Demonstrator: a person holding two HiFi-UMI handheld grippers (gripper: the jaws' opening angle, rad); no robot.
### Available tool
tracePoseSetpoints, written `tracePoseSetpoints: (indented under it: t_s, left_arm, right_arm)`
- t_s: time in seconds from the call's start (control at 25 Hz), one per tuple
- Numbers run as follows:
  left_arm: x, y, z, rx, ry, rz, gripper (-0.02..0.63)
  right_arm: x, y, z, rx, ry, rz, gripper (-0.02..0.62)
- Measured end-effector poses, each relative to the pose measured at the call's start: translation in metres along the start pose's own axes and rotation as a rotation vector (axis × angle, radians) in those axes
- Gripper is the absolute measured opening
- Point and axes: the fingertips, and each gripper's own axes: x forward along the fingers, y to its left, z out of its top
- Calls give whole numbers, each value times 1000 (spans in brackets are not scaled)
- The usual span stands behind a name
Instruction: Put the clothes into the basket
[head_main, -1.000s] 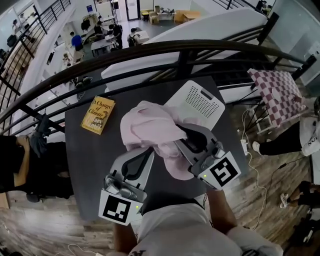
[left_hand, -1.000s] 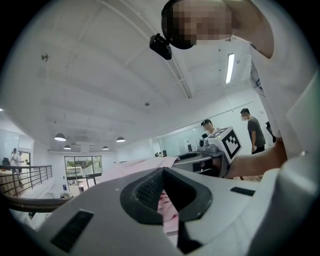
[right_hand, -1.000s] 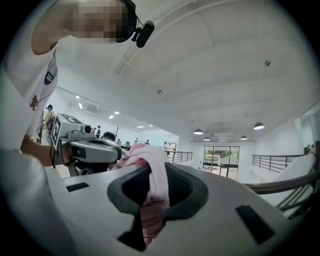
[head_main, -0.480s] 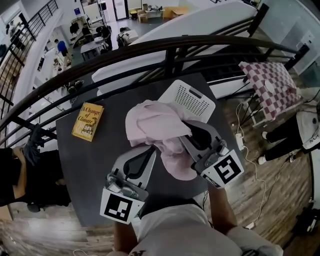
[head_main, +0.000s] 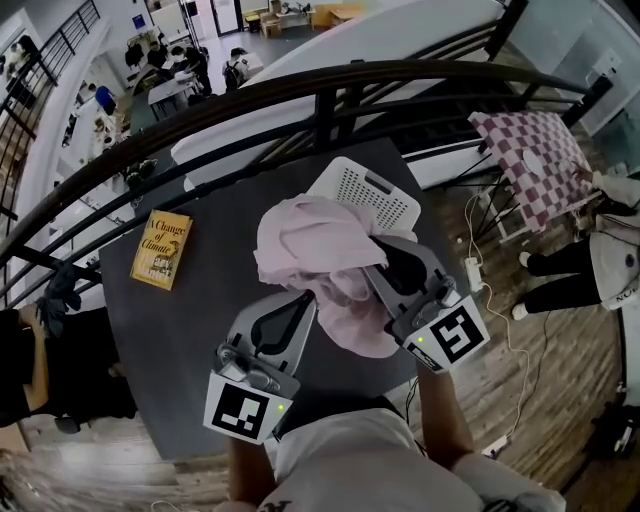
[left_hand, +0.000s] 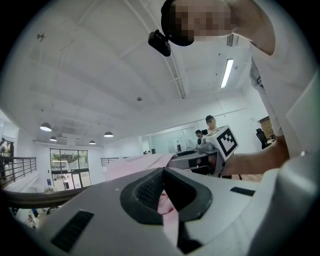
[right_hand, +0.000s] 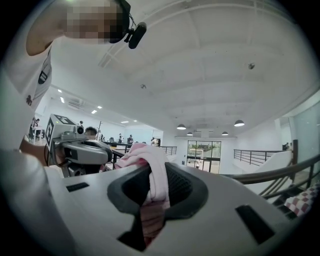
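Judged the step in hand as the carry: garment (head_main: 312, 240) lifted in both grippers, not yet released into the white perforated basket (head_main: 368, 188).

Found the left gripper (head_main: 303, 302) closed to a narrow slit on a fold of the pink cloth, fabric pinched between the pads and trailing out below them. Found the right gripper (head_main: 380, 255) likewise nearly closed, clamped on a thicker bunch of the same cloth rising over the top of its jaws.

Located the garment between the two grippers, above the dark table (head_main: 190, 340), far edge overlapping the near side of the basket in the head view. Could not confirm contact with the basket. Noted a yellow book (head_main: 160, 250) well apart at the left, clear of the path.

Judged the next move to call for:
- carrying both grippers on together over the basket;
- holding both grips firm, with the bulk of the cloth inside the rim before any opening of the jaws;
- opening both grippers together.

Flagged one risk: the loose lower lobe beside the right gripper catching outside the basket wall.

Recorded the garment as pale pink, thin and soft, crumpled into a rounded heap with deep folds, one lobe sagging toward the person. Expected slumping and draping on release, no holding of shape.
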Motion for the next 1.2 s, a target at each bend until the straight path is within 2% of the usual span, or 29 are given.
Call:
tracePoseSetpoints:
  t_s: [0.8,1.2]
  left_arm:
    - [41,3,-47,-42,63,-47,3]
    - [53,3,-69,-115,82,-50,3]
  right_arm:
    - [7,-16,-89,63,174,-6,75]
    - [13,-7,-124,51,300,31,75]
